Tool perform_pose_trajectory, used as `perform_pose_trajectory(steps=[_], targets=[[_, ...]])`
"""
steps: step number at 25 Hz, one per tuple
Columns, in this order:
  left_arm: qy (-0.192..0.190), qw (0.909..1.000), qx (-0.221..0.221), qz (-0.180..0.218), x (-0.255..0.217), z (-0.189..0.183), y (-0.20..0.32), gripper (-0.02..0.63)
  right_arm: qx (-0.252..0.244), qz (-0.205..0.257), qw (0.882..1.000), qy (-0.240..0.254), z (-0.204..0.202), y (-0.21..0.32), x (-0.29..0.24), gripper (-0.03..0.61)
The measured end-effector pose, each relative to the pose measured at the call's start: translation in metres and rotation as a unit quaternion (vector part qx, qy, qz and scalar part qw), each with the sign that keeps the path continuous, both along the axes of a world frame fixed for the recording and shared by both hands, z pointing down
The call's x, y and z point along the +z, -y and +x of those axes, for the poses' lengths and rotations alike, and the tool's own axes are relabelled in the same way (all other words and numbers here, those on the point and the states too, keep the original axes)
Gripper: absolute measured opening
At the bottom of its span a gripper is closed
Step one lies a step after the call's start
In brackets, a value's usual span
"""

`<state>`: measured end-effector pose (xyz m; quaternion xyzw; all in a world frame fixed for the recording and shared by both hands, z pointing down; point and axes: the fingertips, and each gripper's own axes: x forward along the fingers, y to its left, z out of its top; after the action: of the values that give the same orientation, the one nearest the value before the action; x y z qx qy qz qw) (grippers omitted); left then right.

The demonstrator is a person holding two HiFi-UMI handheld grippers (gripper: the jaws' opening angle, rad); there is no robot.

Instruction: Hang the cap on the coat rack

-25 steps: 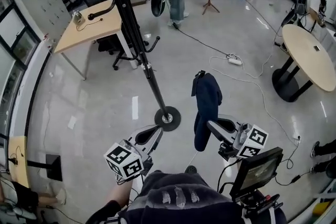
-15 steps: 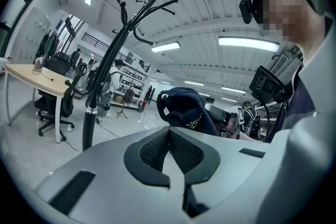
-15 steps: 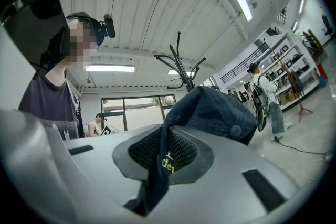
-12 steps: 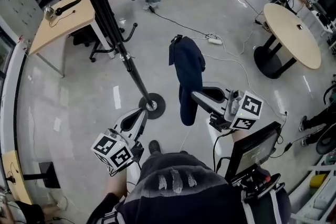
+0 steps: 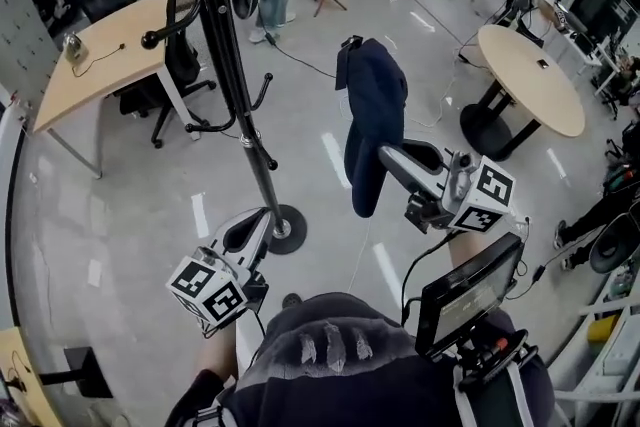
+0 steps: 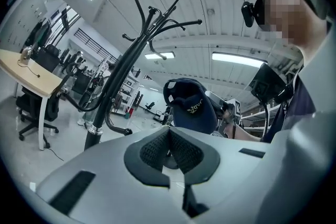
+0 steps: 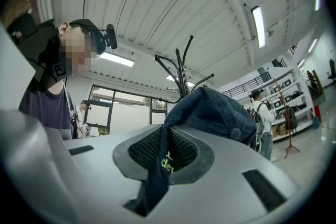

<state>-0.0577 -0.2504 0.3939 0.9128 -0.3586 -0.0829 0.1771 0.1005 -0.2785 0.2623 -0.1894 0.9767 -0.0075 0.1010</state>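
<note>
The cap (image 5: 372, 110) is dark blue and hangs in the air to the right of the coat rack (image 5: 238, 80), apart from its pole and touching none of its arms. It is not yet hung. It is suspended lengthwise, crown side drooping below the grip.

My right tongs (image 5: 392, 158) are clenched on it. The right gripper view shows a fold of the fabric, with yellow lettering on it, pinched between the two pads. My left tongs (image 5: 254, 226) are closed with nothing between them, carried low on the near side and pointing toward the rack.

Beyond these, a light wooden desk (image 5: 95, 55) stands far left and a round table (image 5: 530, 75) far right.

Risks, in my judgement:
- The hold is on a narrow fold only. A quick swing toward the rack could work the fabric out of the pads and drop the cap.
- The hanging crown could snag on a low curved arm (image 5: 235, 120) before reaching an upper one.
- The opening must go over an arm tip. A poor angle would leave it resting loosely, and it would fall on release.
- A push against the pole could rock the rack on its round base (image 5: 288, 233).
</note>
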Motion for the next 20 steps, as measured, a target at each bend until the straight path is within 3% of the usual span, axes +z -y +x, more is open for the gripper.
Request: perform_pose_trajectory(steps=[8,15,20], targets=[[-0.006,1.0000,-0.002,0.001,0.004,-0.036,0.002,0.008,0.027,0.080,0.996,-0.029,-0.028,0.030,-0.046,0.032],[-0.018,0.9997,-0.015,-0.006,0.006,-0.063,0.009,0.008,0.067,0.111,0.991,-0.016,-0.039,0.066,-0.074,0.032],[-0.019,0.9995,-0.023,-0.011,0.006,-0.068,0.016,0.008,0.063,0.131,0.989,-0.003,-0.046,0.077,-0.091,0.032]])
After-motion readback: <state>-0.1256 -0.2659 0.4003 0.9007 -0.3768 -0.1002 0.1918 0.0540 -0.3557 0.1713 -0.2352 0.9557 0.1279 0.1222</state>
